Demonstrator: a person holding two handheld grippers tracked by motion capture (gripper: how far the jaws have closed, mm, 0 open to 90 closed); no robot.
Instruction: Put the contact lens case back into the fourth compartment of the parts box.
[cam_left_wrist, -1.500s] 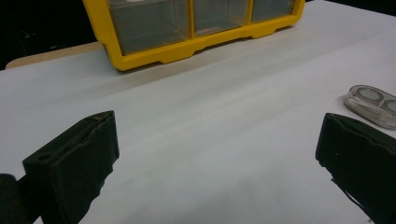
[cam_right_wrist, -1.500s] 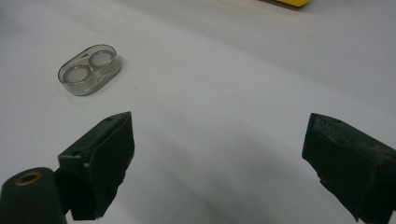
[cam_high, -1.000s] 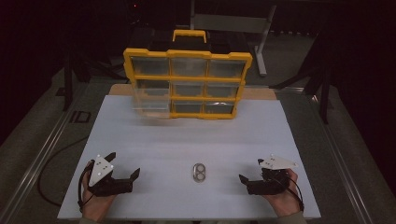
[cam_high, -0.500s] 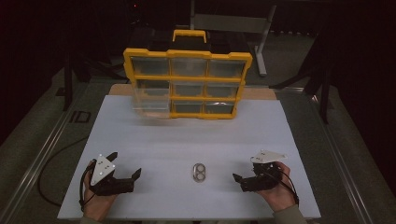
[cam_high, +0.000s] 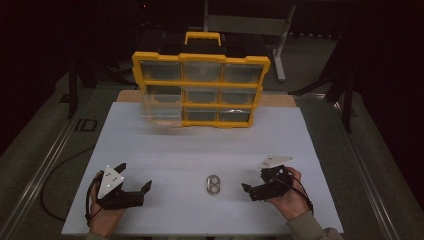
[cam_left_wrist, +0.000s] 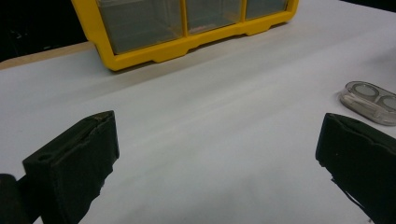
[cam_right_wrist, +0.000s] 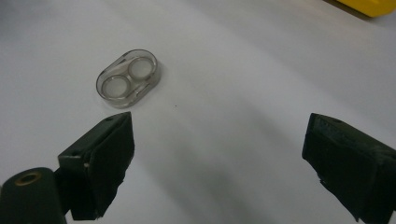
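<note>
A small clear oval case with two round wells lies flat on the white table near the front edge. It also shows in the left gripper view, the case off to the right, and in the right gripper view, the case just beyond the left jaw. My right gripper is open, a short way right of the case, pointing at it. My left gripper is open and holds nothing, well left of the case. Both sets of jaws stand wide apart over bare table in their own views, left and right.
A yellow organizer with clear drawers stands upright at the table's far side; its lower-left drawer sticks out toward me. The white table top lies bare between organizer and case. The table's front edge is right below both hands.
My right gripper has moved left toward the clear case and turned to point at it. The left gripper and the case have stayed in place.
</note>
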